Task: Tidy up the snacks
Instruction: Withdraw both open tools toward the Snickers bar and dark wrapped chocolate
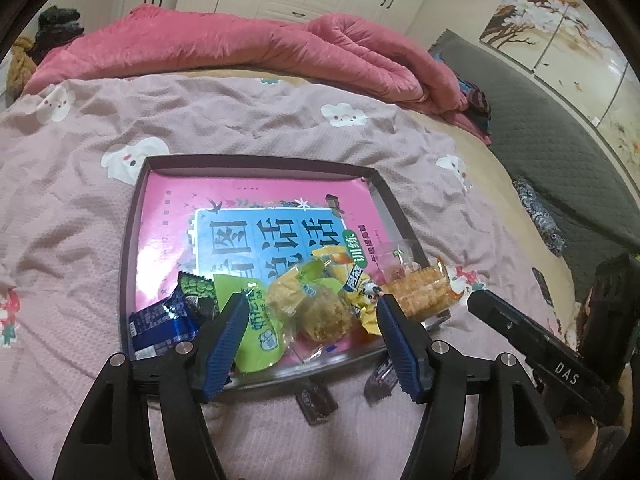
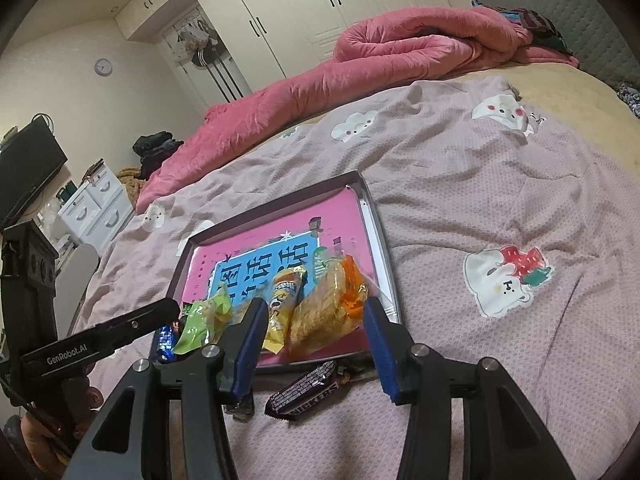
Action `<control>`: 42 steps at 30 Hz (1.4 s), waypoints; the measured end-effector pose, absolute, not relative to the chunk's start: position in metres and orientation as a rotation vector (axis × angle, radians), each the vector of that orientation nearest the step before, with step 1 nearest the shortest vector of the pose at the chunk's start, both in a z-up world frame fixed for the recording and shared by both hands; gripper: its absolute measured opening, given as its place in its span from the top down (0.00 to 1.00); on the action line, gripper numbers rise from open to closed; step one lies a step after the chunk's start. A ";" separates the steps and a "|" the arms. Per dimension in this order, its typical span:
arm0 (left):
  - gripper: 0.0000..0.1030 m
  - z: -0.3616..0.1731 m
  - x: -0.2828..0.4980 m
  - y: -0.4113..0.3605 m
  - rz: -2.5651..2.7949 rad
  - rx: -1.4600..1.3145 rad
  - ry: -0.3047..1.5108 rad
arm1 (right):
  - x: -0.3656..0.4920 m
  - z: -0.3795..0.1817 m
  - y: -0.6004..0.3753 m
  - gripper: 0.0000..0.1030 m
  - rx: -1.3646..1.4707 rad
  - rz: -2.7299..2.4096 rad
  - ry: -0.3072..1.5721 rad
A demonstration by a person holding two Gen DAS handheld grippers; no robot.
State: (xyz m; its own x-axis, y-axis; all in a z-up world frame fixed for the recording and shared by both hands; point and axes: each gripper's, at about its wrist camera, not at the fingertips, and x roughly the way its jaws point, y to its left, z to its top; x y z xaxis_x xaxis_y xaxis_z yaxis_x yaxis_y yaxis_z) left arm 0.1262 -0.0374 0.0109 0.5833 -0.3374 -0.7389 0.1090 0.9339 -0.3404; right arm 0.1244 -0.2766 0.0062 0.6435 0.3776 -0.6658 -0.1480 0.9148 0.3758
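Note:
A dark shallow tray (image 1: 256, 164) lined with a pink picture book lies on the bed. At its near end sits a pile of snacks: a blue packet (image 1: 160, 328), a green packet (image 1: 260, 332), a clear-wrapped yellow cake (image 1: 316, 312) and an orange-ended cracker pack (image 1: 420, 292). My left gripper (image 1: 312, 302) hovers open over the green packet and the cake, its pads clear of them. My right gripper (image 2: 314, 304) stands open above the cracker pack (image 2: 328, 304) and a yellow packet (image 2: 280, 308). A Snickers bar (image 2: 308, 390) lies on the blanket in front of the tray.
The tray's far half shows only the book cover (image 2: 280, 236). A second dark bar (image 1: 316, 402) lies on the pink cloud-print blanket (image 1: 80, 200). A rolled pink quilt (image 1: 240, 44) runs along the far side. A grey headboard (image 1: 540, 120) and white wardrobes (image 2: 320, 8) stand beyond.

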 end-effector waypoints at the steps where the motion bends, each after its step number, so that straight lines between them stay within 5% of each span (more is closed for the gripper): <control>1: 0.34 0.011 0.124 -0.037 -0.263 -0.264 0.914 | 0.123 0.007 -0.276 0.52 0.301 0.307 0.820; 28: 0.25 0.011 0.091 -0.039 -0.235 -0.197 0.945 | 0.095 0.001 -0.260 0.30 0.291 0.356 0.878; 42: 0.25 -0.010 0.077 -0.044 -0.245 -0.151 1.009 | 0.095 -0.022 -0.261 0.29 0.337 0.353 0.975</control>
State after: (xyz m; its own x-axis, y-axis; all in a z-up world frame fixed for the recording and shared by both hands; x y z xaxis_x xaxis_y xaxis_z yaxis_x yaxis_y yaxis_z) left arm 0.0768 -0.0445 -0.0100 0.5086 -0.2718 -0.8169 0.1328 0.9623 -0.2375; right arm 0.0950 -0.2610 -0.0217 0.5137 0.4356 -0.7392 -0.1386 0.8923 0.4295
